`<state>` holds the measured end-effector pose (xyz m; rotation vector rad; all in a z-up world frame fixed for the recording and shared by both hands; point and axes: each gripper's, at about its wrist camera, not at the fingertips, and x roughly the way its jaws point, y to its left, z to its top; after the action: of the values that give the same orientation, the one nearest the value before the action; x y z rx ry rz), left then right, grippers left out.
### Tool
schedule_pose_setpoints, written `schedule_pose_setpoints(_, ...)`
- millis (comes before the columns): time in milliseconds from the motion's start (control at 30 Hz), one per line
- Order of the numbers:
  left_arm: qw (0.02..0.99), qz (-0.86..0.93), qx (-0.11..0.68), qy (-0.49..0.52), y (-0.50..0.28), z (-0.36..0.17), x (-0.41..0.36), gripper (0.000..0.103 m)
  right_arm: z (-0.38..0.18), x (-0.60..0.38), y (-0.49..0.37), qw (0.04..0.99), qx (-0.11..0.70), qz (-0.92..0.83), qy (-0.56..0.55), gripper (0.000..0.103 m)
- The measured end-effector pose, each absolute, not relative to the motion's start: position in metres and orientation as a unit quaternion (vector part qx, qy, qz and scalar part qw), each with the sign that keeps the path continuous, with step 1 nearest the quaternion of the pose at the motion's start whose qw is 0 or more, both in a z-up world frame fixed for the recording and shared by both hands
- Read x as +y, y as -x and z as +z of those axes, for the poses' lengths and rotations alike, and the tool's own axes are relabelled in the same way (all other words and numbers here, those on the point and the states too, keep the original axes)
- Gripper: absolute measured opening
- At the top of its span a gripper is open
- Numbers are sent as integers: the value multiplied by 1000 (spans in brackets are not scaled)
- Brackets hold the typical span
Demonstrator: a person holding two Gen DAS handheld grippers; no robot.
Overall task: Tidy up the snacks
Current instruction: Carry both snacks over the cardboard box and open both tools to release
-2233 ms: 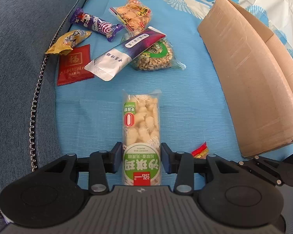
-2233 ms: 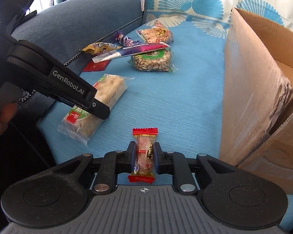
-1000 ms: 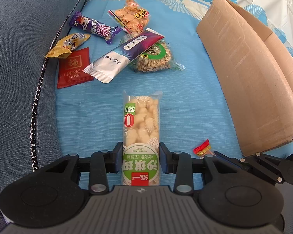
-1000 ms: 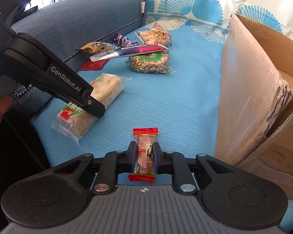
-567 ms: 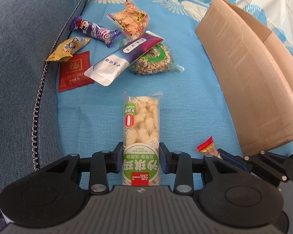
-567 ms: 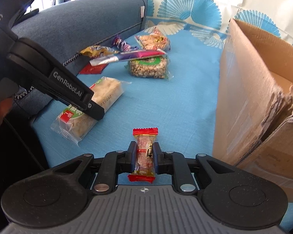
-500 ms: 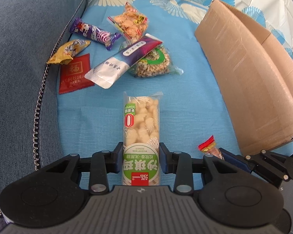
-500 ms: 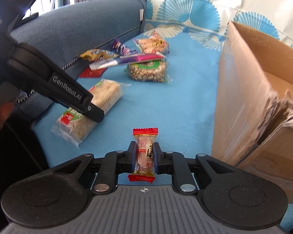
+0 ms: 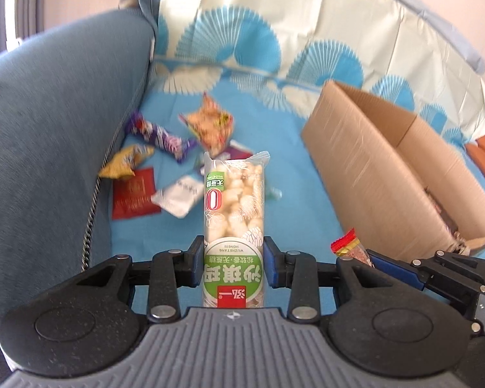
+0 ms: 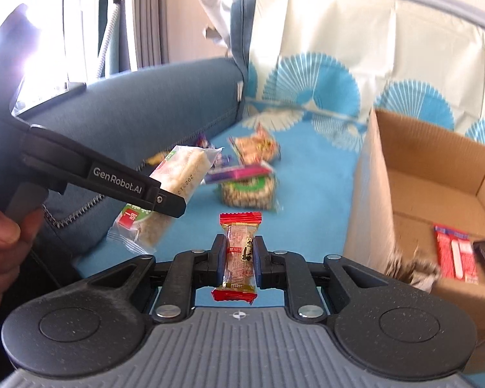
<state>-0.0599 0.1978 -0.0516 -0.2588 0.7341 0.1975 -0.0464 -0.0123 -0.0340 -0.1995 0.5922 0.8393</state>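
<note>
My left gripper (image 9: 232, 266) is shut on a long clear pack of pale puffed snack with a green label (image 9: 232, 213), lifted off the blue cloth. The same pack (image 10: 177, 177) shows in the right wrist view, clamped by the left gripper (image 10: 158, 199). My right gripper (image 10: 239, 260) is shut on a small red-ended candy bar (image 10: 239, 252), also raised. That candy (image 9: 347, 247) peeks in at the right of the left wrist view. An open cardboard box (image 9: 388, 168) stands to the right; its inside (image 10: 436, 200) holds a red packet (image 10: 454, 253) and a dark bar.
Several loose snacks lie on the blue cloth: a purple wrapper (image 9: 160, 135), an orange bag (image 9: 211, 126), a yellow packet (image 9: 126, 161), a red sachet (image 9: 134, 192), a white-and-purple pouch (image 9: 177, 195), a nut pack (image 10: 247, 190). A blue sofa arm (image 9: 48, 123) rises at the left.
Both grippers have risen and tilted up with their snacks. The long pack has left the cloth, the box's inside has come into sight, and more of the patterned backrest shows.
</note>
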Motion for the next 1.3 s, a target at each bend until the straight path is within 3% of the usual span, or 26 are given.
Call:
schedule_pose_setpoints(833, 939, 146, 300, 83, 73, -20, 174, 40, 17, -56, 22, 890, 192, 414, -4, 18)
schedule_pose_setpoints(1300, 963, 61, 251, 72, 11, 37, 84, 40, 28, -126, -31, 948, 162, 255, -99, 18)
